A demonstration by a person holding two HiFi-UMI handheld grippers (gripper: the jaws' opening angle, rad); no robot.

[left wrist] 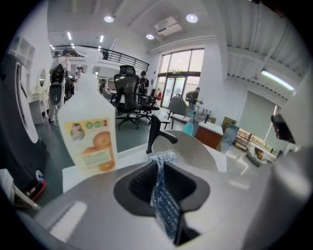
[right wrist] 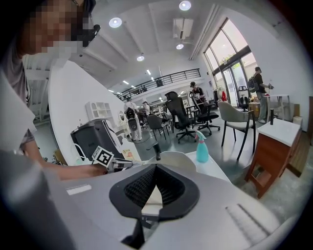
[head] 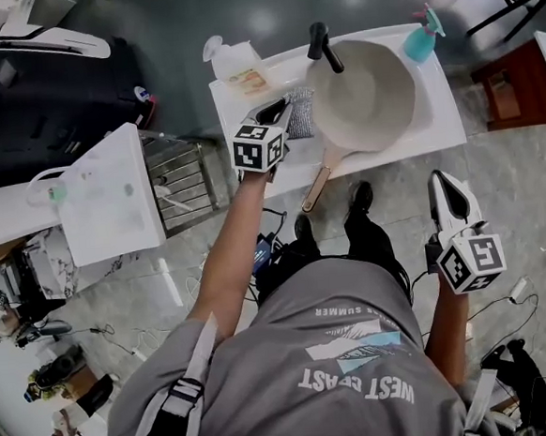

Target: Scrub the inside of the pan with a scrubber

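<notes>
White bench (head: 435, 126) with the pan (head: 368, 92): the jaws of my left gripper (left wrist: 159, 162) pinch the scrubber (left wrist: 165, 205) beside the pan (likely soft, light and floppy, best held near its working edge), while my right gripper (right wrist: 155, 171) is closed and empty.

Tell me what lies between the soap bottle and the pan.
The head view shows the scrubber, clamped in the left tongs, between the soap bottle and the pan. Nothing else lies there.

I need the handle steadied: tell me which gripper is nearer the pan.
Left. The left gripper, shut on the scrubber, sits beside the pan; the right gripper hangs well back, off the table.
</notes>
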